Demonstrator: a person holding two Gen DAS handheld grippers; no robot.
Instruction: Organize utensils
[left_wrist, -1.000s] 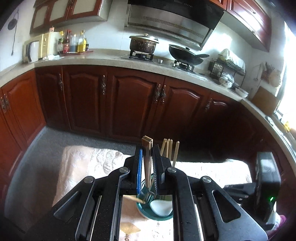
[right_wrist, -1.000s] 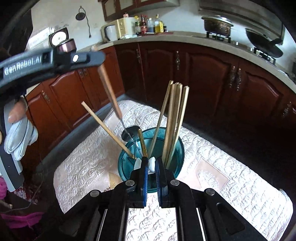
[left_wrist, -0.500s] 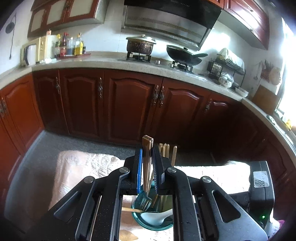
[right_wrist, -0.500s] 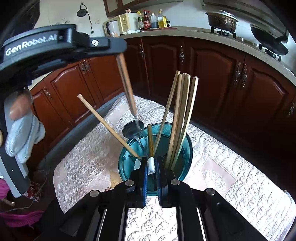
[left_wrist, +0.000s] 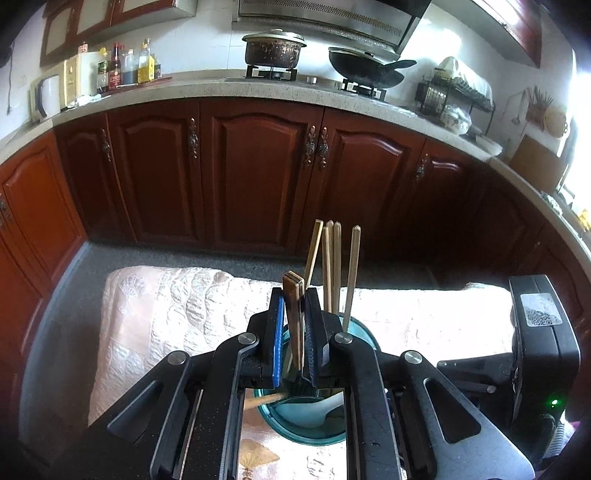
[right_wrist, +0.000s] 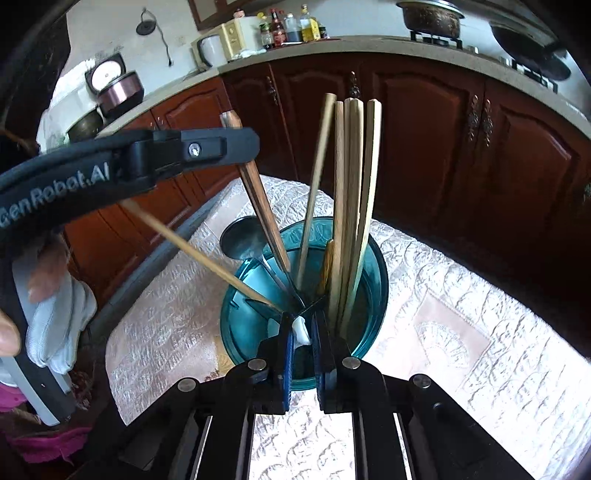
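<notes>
My left gripper (left_wrist: 293, 325) is clamped on a flat, dark wooden handle (left_wrist: 294, 314) with a squared-off top; in the right wrist view its metal lower end reaches down into the round, translucent teal holder (right_wrist: 373, 295). My right gripper (right_wrist: 303, 332) is closed on the smooth white handle (right_wrist: 301, 330) of a ceramic spoon, right at the holder's near rim. The holder stands on a pale, quilted, embossed cloth (right_wrist: 461, 314), near the middle of it. Inside the holder, a cluster of slim, light wooden chopsticks (right_wrist: 351, 192) stands nearly upright on the right side, and one more chopstick (right_wrist: 207, 258) leans far out over the left rim. A dark, glossy round spoon bowl (right_wrist: 240, 236) sits at the holder's far left edge.
</notes>
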